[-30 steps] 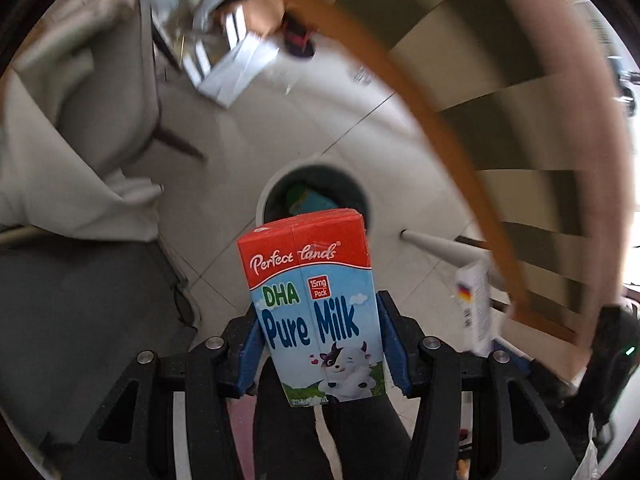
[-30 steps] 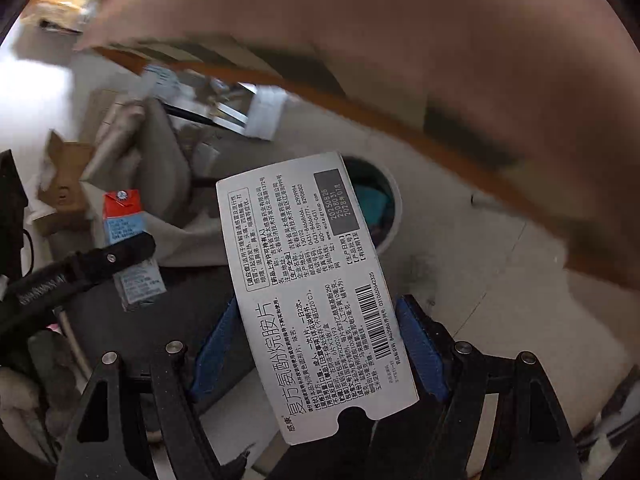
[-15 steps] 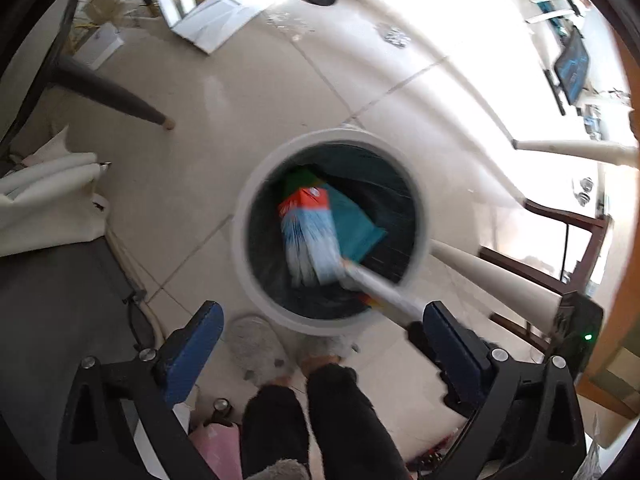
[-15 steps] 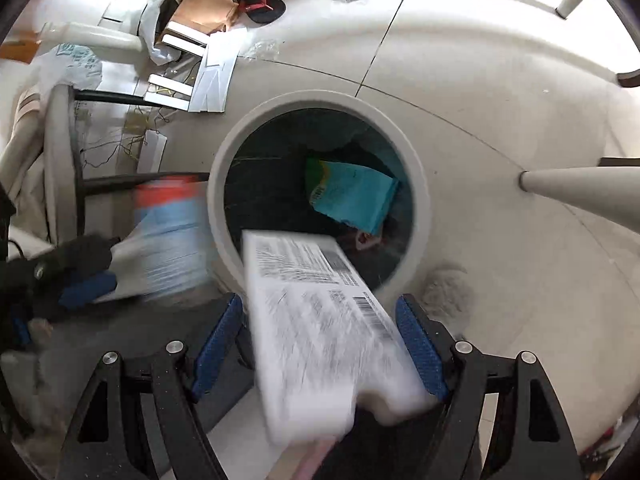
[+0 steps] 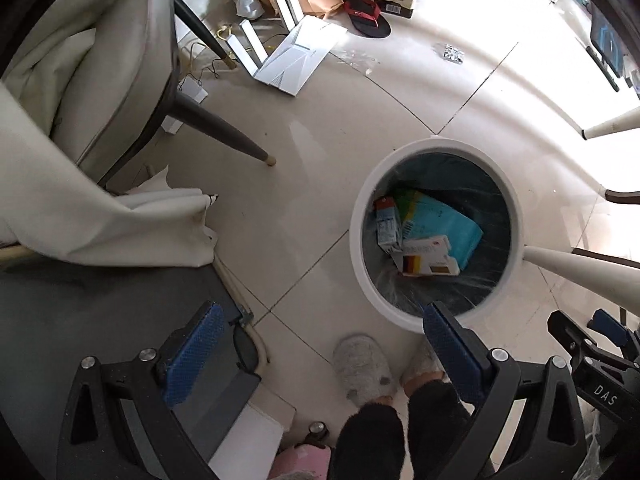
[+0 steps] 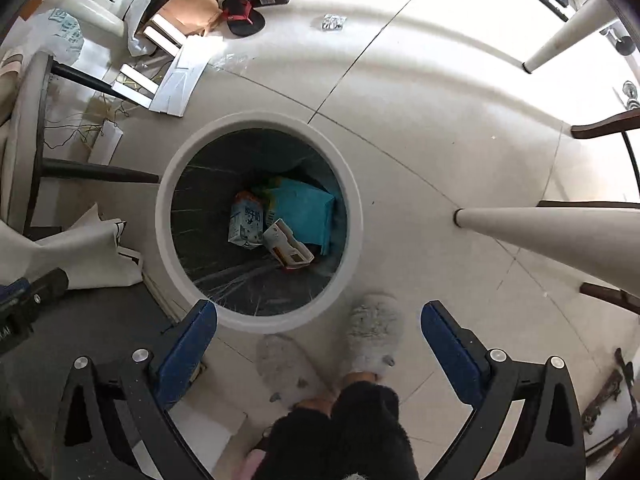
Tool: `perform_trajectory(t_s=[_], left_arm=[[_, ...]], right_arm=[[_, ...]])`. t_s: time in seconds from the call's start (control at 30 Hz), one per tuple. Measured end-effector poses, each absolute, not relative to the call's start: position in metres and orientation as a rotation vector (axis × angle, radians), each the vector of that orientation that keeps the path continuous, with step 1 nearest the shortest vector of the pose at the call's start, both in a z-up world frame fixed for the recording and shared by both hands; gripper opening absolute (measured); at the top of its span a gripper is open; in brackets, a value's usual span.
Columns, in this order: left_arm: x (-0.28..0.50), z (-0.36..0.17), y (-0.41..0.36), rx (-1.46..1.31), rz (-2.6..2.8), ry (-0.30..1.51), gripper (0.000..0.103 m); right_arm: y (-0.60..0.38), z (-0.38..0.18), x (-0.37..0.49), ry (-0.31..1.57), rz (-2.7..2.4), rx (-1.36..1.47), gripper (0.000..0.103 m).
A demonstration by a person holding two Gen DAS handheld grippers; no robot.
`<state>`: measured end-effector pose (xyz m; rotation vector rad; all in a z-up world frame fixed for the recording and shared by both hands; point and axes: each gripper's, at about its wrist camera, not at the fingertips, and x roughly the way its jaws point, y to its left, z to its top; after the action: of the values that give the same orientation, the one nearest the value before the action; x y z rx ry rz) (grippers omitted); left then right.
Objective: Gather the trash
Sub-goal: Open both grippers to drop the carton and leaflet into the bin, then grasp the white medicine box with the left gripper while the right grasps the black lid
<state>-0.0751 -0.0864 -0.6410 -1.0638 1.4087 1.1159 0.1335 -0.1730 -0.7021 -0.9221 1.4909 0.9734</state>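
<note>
A round white trash bin [image 5: 358, 248] [image 6: 160, 216] with a dark liner stands on the tiled floor. Inside lie the milk carton [image 5: 387, 227] [image 6: 246, 220], the white medicine box [image 5: 428, 257] [image 6: 286, 246] and a teal packet [image 5: 444, 222] [image 6: 306, 208]. My left gripper [image 5: 320, 348] is open and empty, above the floor to the bin's near left. My right gripper [image 6: 318, 340] is open and empty, above the bin's near rim. The right gripper also shows at the left wrist view's right edge [image 5: 600, 344].
A beige chair [image 5: 120, 64] with dark legs and a draped cloth [image 5: 80, 208] stands at the left. White table legs [image 5: 580, 268] [image 6: 552, 224] slant in at the right. Boxes, cardboard and a red sandal [image 5: 366, 16] litter the far floor. The person's slippered feet [image 6: 372, 332] are near the bin.
Both grippers swung down over the bin and opened. The milk carton left the left gripper and the white box left the right one. Both now lie inside the bin.
</note>
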Motion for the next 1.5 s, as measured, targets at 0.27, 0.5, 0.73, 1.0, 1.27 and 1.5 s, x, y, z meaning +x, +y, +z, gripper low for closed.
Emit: perform_trajectory(t_s=[0.27,0.5,0.73,1.0,1.27,1.5], left_arm=[[-0.067,-0.589,-0.102,-1.054,1.108,1.380,0.102],[-0.066,-0.526,-0.121,-1.046,1.103,1.368,0.102],[-0.072,-0.446,-0.136,-1.013,1.105,1.362,0.102],[-0.067,-0.344,-0.133,-0.940,1.120,1.289,0.102],[-0.005,-0.247,-0.072,-0.831,1.157,1.131,0.102],[0.076,-0.217,0.021,-0.826,1.194,1.082,0.102]], right_arm=[[-0.185,-0.637,0.134,1.451,0.995,-0.905,0.103],[-0.198,-0.570,0.132,1.439,1.011,-0.885,0.103],[-0.209,-0.484,0.131,1.451,1.036,-0.851,0.103],[-0.207,-0.368,0.136,1.450,1.099,-0.768,0.103],[-0.162,-0.258,0.206,1.417,1.092,-0.615,0.103],[-0.085,-0.215,0.337,1.353,0.982,-0.580,0.103]])
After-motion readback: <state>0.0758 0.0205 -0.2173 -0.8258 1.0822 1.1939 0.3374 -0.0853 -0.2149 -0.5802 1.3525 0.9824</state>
